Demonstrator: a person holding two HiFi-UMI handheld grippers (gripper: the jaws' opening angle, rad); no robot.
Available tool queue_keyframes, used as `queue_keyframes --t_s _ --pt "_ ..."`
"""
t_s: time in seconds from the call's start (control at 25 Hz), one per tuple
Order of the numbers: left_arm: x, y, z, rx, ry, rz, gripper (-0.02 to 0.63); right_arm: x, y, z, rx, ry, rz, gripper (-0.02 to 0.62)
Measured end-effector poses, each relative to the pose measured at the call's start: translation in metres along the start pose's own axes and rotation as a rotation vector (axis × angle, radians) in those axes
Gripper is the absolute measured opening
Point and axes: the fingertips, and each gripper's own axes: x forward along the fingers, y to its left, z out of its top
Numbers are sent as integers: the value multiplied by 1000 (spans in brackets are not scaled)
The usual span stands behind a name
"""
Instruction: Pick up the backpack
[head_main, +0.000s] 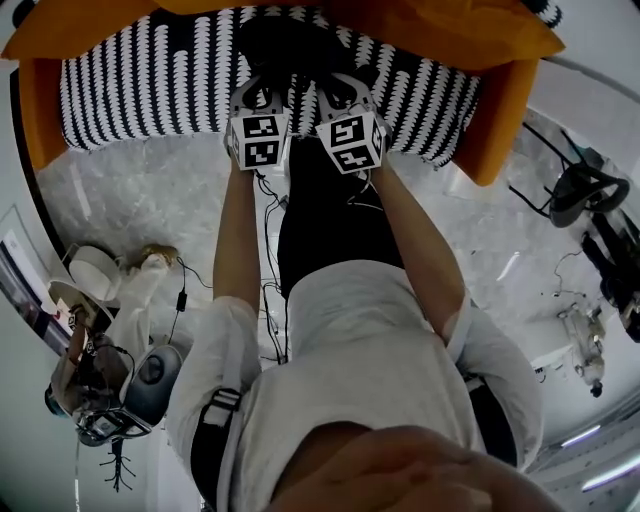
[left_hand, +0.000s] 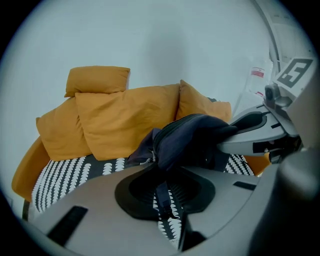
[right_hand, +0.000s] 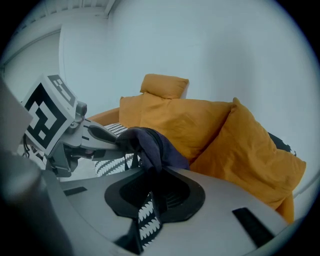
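Observation:
A dark navy backpack (left_hand: 192, 142) hangs bunched over the sofa seat, held up between both grippers. In the left gripper view its fabric sits at my jaw tips and a thin strap (left_hand: 163, 197) runs down between the jaws of my left gripper (left_hand: 167, 192). My right gripper (left_hand: 250, 125) clamps the bag's other side. The right gripper view shows the backpack (right_hand: 147, 145) pinched at the tips of the right gripper (right_hand: 150, 197), with the left gripper (right_hand: 97, 135) biting in from the left. From the head view both grippers (head_main: 262, 90) (head_main: 340, 88) sit side by side on the backpack (head_main: 295, 45).
An orange sofa (head_main: 40, 110) with a black-and-white patterned seat (head_main: 140, 80) and orange cushions (left_hand: 125, 117) lies under the bag. On the pale marble floor (head_main: 130, 200), gear and cables (head_main: 110, 390) lie to the left and a dark stand (head_main: 580, 190) to the right.

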Motion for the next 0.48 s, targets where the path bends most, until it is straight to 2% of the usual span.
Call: queue_keyframes --t_s 0.24,0.48 --pt "-32 -8 -17 -13 25 0 64 -23 23 -5 22 6 28 80" --pt "-59 -23 -38 -61 46 4 64 -42 41 -15 15 9 53 75"
